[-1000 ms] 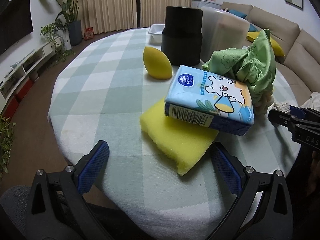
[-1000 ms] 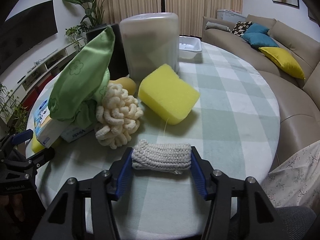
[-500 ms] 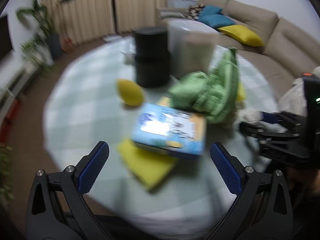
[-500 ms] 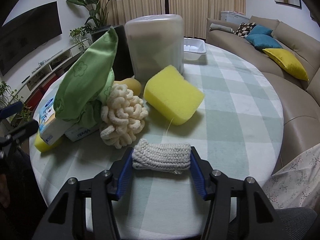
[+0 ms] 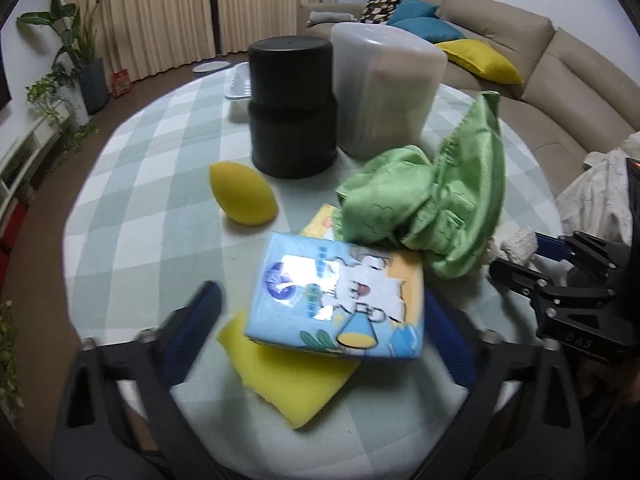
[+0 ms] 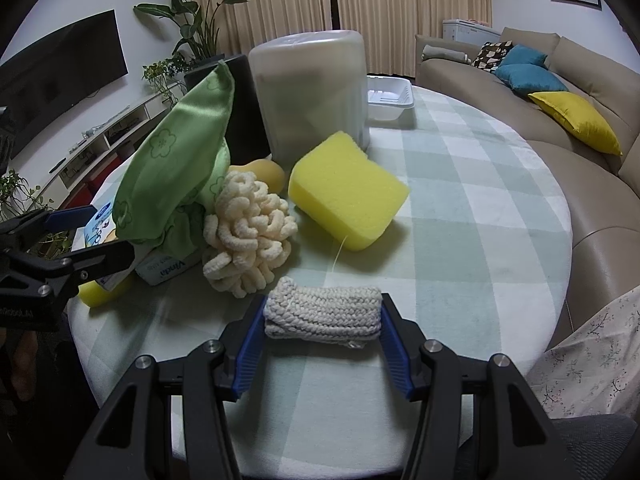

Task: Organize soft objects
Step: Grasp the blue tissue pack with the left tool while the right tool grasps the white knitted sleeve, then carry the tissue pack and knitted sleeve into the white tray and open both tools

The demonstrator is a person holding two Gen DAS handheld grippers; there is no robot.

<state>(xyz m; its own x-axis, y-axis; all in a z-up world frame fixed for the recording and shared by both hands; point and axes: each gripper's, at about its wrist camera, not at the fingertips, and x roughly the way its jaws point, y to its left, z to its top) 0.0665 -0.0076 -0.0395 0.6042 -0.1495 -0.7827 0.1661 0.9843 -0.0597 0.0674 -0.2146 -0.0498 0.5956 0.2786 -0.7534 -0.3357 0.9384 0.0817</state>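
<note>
My right gripper [image 6: 322, 334] is shut on a folded cream knitted cloth [image 6: 324, 314], just above the table's near edge. My left gripper [image 5: 320, 328] is open, its fingers either side of a blue tissue pack [image 5: 340, 300] that lies on a flat yellow sponge [image 5: 288, 376]. A green cloth [image 5: 432, 208] is heaped behind the pack. A yellow egg-shaped sponge [image 5: 242, 194] lies to the left. In the right wrist view a cream loopy scrubber [image 6: 246, 234] and a thick yellow sponge [image 6: 346, 190] lie ahead.
A black cylinder [image 5: 292, 106] and a frosted plastic container [image 5: 384, 88] stand at mid table. A white tray [image 6: 390, 100] sits behind them. The round table has a green checked cloth [image 6: 472, 216]. A sofa [image 6: 580, 128] curves around the right.
My left gripper has swung up and forward, and now straddles the tissue pack. My right gripper has held still with the knitted cloth.
</note>
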